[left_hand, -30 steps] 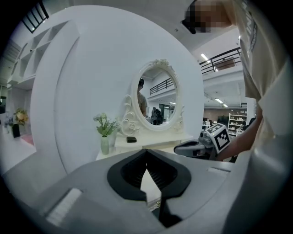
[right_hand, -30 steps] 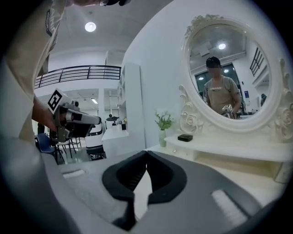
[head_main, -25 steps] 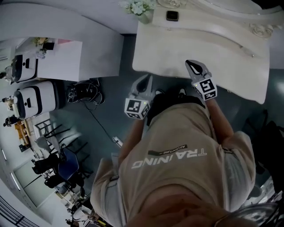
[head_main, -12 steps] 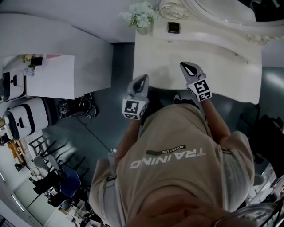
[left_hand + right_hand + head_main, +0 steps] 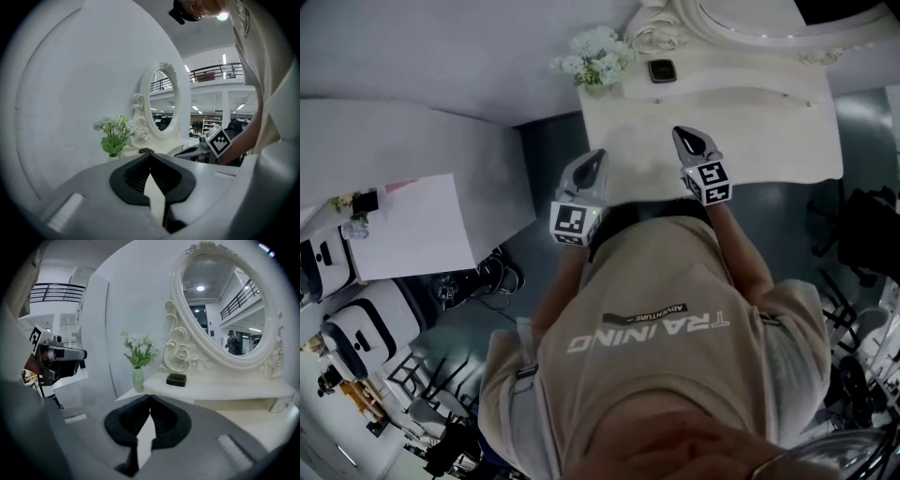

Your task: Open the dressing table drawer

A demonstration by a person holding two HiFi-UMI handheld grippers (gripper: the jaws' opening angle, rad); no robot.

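The white dressing table stands ahead with its oval mirror at the back. Its top hides the drawer front in the head view, and neither gripper view shows a drawer. My left gripper is shut and empty, over the table's front left corner. My right gripper is also shut and empty, over the middle of the top near the front edge. The left gripper view looks past its closed jaws at the mirror and the right gripper. The right gripper view faces the mirror and table top.
A vase of flowers and a small dark box sit on the table's back left. To the left are a white wall, a white desk, floor cables and white machines. Dark furniture stands at the right.
The view has swung so the dressing table sits squarely ahead. Both grippers have moved forward over its front edge, the left from beside the table onto its corner. Both stayed shut.
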